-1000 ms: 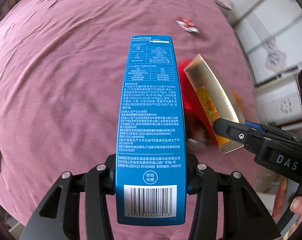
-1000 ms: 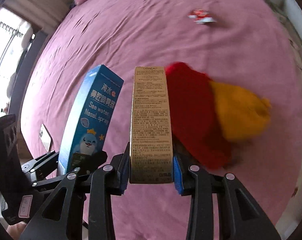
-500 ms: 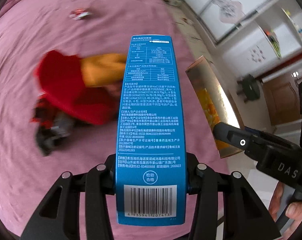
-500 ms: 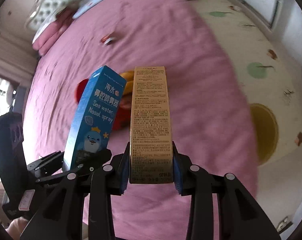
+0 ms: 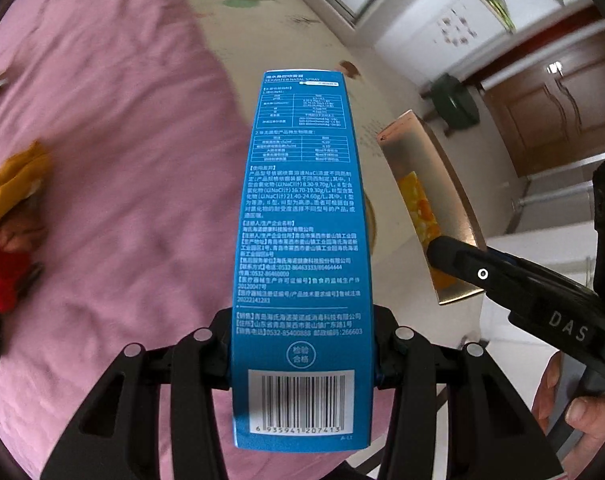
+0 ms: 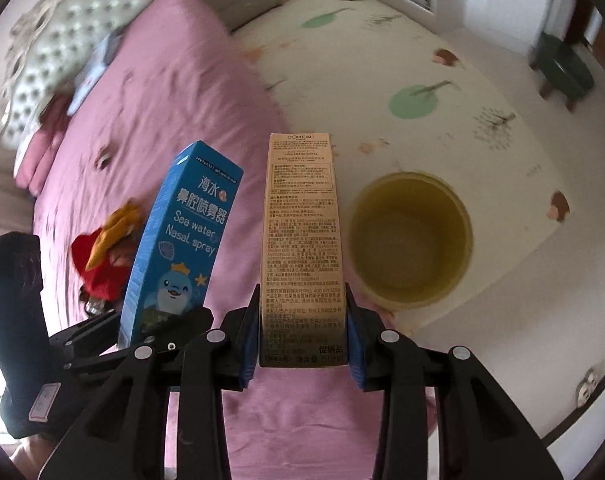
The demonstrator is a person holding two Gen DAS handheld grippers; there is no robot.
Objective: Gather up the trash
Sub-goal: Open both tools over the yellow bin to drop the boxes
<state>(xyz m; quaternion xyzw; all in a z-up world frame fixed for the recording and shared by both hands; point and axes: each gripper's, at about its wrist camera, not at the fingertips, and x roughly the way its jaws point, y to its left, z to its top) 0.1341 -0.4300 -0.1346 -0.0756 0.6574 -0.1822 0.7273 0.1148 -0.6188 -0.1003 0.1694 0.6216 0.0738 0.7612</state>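
My left gripper (image 5: pixel 302 344) is shut on a tall blue nasal spray box (image 5: pixel 302 240), held upright; the box also shows in the right wrist view (image 6: pixel 178 240). My right gripper (image 6: pixel 302 336) is shut on a tall gold L'Oreal box (image 6: pixel 302 240), which shows in the left wrist view (image 5: pixel 426 200) to the right of the blue box. A yellow-green round bin (image 6: pixel 410 240) stands on the floor just right of the gold box, beyond the bed's edge. A small red-and-white wrapper (image 6: pixel 102 156) lies farther up the bed.
The pink bed (image 6: pixel 162 100) lies under and left of both grippers. Red and yellow clothing (image 6: pixel 102 252) is heaped on it, also in the left wrist view (image 5: pixel 10 216). A patterned floor mat (image 6: pixel 442 80), a dark green stool (image 6: pixel 562 68) and wooden doors (image 5: pixel 550 112) lie beyond.
Both grippers have swung right from over the bed toward its edge, boxes still held. The clothing heap slid left in view, and the floor and bin came into view.
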